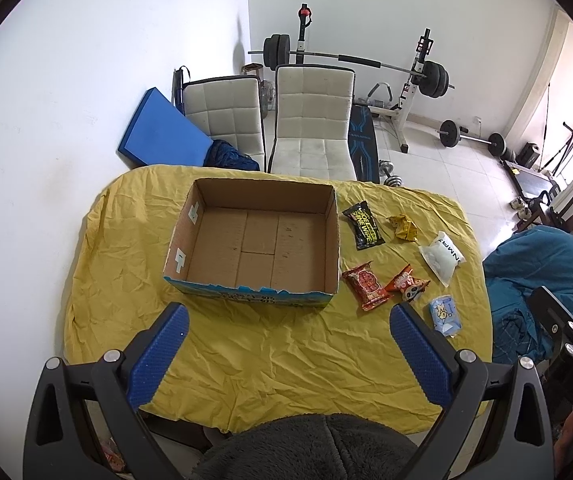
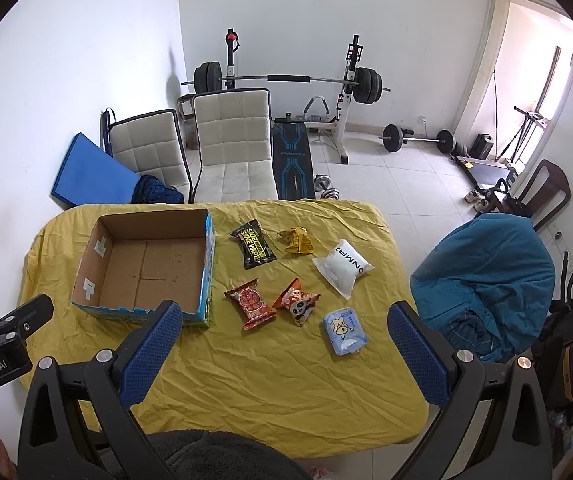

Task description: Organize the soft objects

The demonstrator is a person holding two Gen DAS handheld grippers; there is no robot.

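Six packets: all lie loose on the wrinkled yellow tablecloth (image 2: 270, 392), to the right of the open brown cardboard box (image 2: 148, 268), none touching it.
Box: empty, flaps cut away, blue print on its outer walls.
Back row: black shoe-wipe sachet with yellow lettering (image 2: 253, 244), crumpled yellow wrapper (image 2: 296, 240), white pillow pouch with black letters (image 2: 341, 270).
Front row: red-orange snack packet (image 2: 250, 304), orange panda-print packet (image 2: 296, 301), pale blue tissue pack (image 2: 344, 330).
Left gripper (image 1: 288, 314): blue-padded fingers spread wide, holding nothing, hovering at the near edge before the box.
Right gripper (image 2: 284, 312): likewise wide and empty, facing the front row.
Step in hand: seemingly the start; nothing is packed yet.
Next move: probably lower the right gripper over a near packet, such as the tissue pack, close gently so the soft wrapper does not slip, then carry it left into the box.
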